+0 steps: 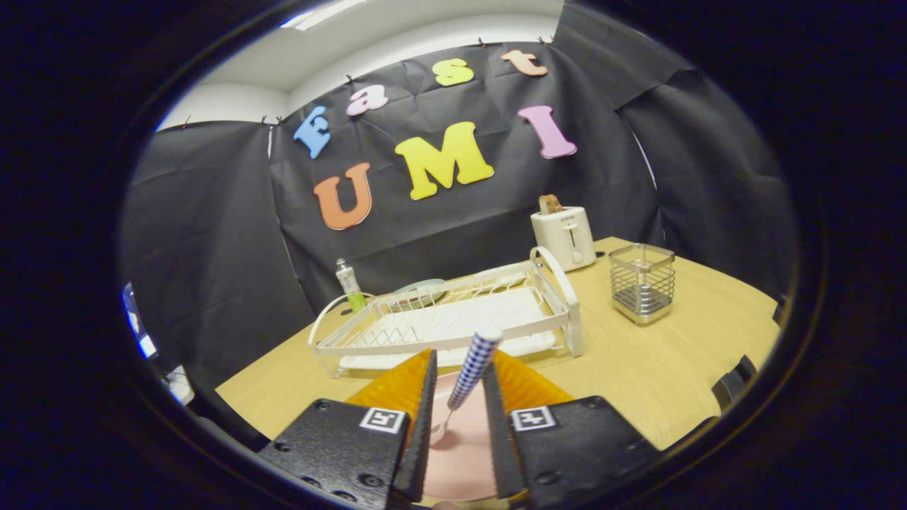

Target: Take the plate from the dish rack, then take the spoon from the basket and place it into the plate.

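A pink plate lies on the wooden table right below my gripper, in front of the white dish rack. A spoon with a blue-and-white checked handle stands tilted between the fingers, its bowl end down on the plate. A gap shows on each side of the handle, which leans towards the right finger at its top. The gripper is open. The wire basket stands beyond the fingers, to the right of the rack.
A white toaster stands behind the rack near the black cloth wall. A small green-and-white bottle stands at the rack's far left corner, with a pale dish beside it. The table's right edge is close.
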The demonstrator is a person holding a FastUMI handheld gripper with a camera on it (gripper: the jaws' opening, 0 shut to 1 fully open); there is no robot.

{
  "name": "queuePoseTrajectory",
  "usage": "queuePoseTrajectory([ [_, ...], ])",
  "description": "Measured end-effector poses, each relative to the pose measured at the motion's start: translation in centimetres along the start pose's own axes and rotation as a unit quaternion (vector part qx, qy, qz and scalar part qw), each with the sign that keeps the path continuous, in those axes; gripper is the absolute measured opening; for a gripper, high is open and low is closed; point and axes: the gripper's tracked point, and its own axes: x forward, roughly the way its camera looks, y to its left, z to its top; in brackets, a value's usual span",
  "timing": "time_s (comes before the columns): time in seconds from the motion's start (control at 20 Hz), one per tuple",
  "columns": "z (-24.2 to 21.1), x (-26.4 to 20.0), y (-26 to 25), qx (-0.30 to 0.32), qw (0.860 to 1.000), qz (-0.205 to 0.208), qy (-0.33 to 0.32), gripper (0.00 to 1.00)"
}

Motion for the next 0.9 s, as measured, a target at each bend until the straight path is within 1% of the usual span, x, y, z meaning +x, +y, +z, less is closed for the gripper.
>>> queuePoseTrajectory([
  [0.15,0.1,0.5,-1.5,0.001,1.0,-0.016,-0.002,0.66],
  [0.35,1.4,0.6,-3.3,0.007,0.999,-0.037,-0.008,0.83],
  [0.4,1.9,0.4,-3.5,0.003,0.999,-0.039,-0.014,0.86],
  [0.6,4.2,-0.6,-3.6,-0.04,0.997,-0.053,-0.046,0.9],
  [0.8,7.7,-2.4,-3.4,-0.08,0.989,-0.069,-0.099,1.0],
  [0.9,8.9,-3.2,-3.5,-0.094,0.986,-0.08,-0.115,1.0],
])
